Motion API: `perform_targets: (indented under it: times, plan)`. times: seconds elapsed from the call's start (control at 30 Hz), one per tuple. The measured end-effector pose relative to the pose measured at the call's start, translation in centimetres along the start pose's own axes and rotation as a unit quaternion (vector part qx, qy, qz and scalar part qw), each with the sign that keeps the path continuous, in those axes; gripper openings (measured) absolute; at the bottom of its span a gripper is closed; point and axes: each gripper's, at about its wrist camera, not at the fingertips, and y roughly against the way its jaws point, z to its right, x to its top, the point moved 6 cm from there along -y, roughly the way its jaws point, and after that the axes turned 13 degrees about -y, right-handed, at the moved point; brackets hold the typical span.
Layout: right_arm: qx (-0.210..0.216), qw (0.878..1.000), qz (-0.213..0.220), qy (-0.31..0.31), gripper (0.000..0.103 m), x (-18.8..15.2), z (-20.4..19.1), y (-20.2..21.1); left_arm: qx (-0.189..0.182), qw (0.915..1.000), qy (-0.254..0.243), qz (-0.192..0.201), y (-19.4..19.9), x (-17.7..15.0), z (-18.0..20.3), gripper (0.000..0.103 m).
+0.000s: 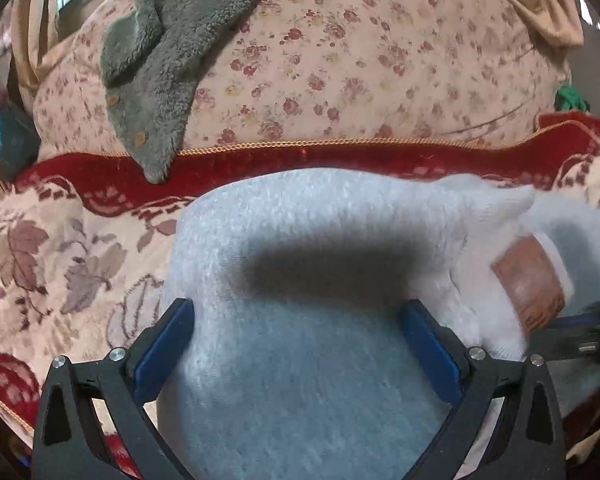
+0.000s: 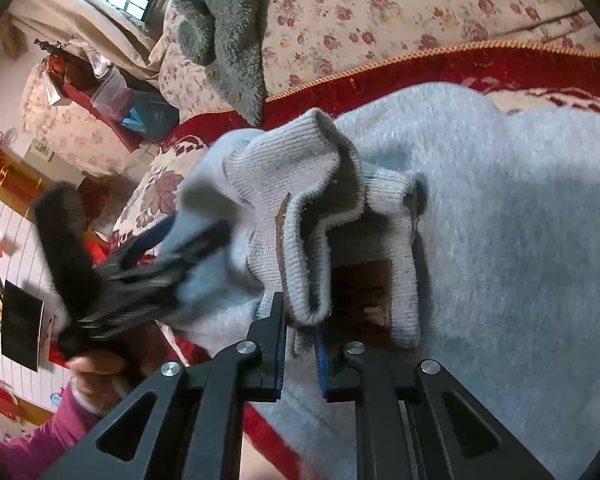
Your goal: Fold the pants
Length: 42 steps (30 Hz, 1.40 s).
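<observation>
pants: I see the pale grey fleece pants lying on the bed, over the red-bordered leaf-pattern blanket; they fill my left view from 6 o'clock up to centre
far edge: the pants' far edge curves just short of the blanket's gold cord trim; a strip of red border shows between the two
ribbed end: the knit ribbed band is bunched and lifted at the centre of my right view; a brown label patch shows in its fold
right tongs: my right tongs are pressed together on the ribbed band's lower edge, cloth pinched between the blue pads
left tongs: my left tongs stand wide apart, straddling the cloth; in the right view they sit blurred at 9 o'clock with fabric at their tips, and I cannot tell if they touch it
open room: bare blanket lies at 9 o'clock of the pants in my left view; floral quilt beyond the trim at 12 o'clock
obstacle: a green fuzzy buttoned garment hangs over the trim at 11 o'clock, its tip near the pants' far left corner but apart
</observation>
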Motion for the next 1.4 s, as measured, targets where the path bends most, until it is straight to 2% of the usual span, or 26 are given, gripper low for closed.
perform_targets:
  times: [0.13,0.2,0.23,0.27,0.33,0.4,0.53,0.73,0.9,1.0,1.07,1.17,1.27,1.4]
  plan:
    - [-0.003,0.999,0.009,0.038,0.016,-1.6,-0.2,4.1,-0.021,0.9990,0.037,0.010,1.5,0.3,-0.6,0.102]
    - [-0.002,0.999,0.009,0.042,0.020,-2.4,0.2,5.7,-0.027,0.9982,0.053,0.012,2.2,0.6,-0.6,0.102]
    - [-0.006,0.999,0.009,0.039,0.028,-2.8,0.6,6.4,-0.027,0.9979,0.058,0.011,2.5,0.9,-0.5,0.102]
    - [-0.009,0.999,0.010,0.036,0.049,-3.1,0.9,6.8,-0.028,0.9978,0.059,0.011,2.7,1.1,-0.3,0.102]
    - [-0.011,1.000,0.016,0.020,0.078,-3.7,1.7,8.0,-0.028,0.9980,0.053,0.019,3.4,1.6,0.6,0.102]
    - [-0.004,1.000,0.026,0.002,0.078,-4.2,2.4,9.1,-0.029,0.9985,0.037,0.029,4.1,2.3,1.9,0.102]
    - [-0.020,0.999,0.039,-0.005,0.078,-5.5,3.8,11.3,-0.048,0.9975,0.015,0.050,5.4,3.8,4.9,0.102]
    - [-0.035,0.996,0.049,-0.060,0.079,-7.4,8.0,13.6,-0.078,0.9952,0.003,0.059,5.0,6.2,8.5,0.102]
    - [-0.001,0.992,0.071,-0.102,0.079,-7.9,11.0,14.7,-0.114,0.9920,-0.025,0.049,3.6,8.0,12.7,0.102]
    - [-0.012,0.993,0.069,-0.091,0.079,-8.2,10.8,15.1,-0.149,0.9869,-0.039,0.048,2.9,9.5,15.2,0.102]
    - [-0.011,0.995,0.071,-0.070,0.087,-8.7,10.0,16.0,-0.170,0.9831,-0.048,0.049,2.6,10.4,16.6,0.103]
    - [-0.013,0.995,0.077,-0.066,0.090,-9.1,10.6,17.3,-0.197,0.9772,-0.065,0.048,1.8,11.9,19.1,0.103]
    - [-0.009,0.990,0.092,-0.102,0.091,-9.2,12.7,18.0,-0.219,0.9713,-0.084,0.040,1.1,13.1,21.2,0.103]
    - [0.008,0.980,0.111,-0.162,0.091,-9.1,15.6,18.1,-0.256,0.9574,-0.130,0.030,0.4,14.1,24.2,0.103]
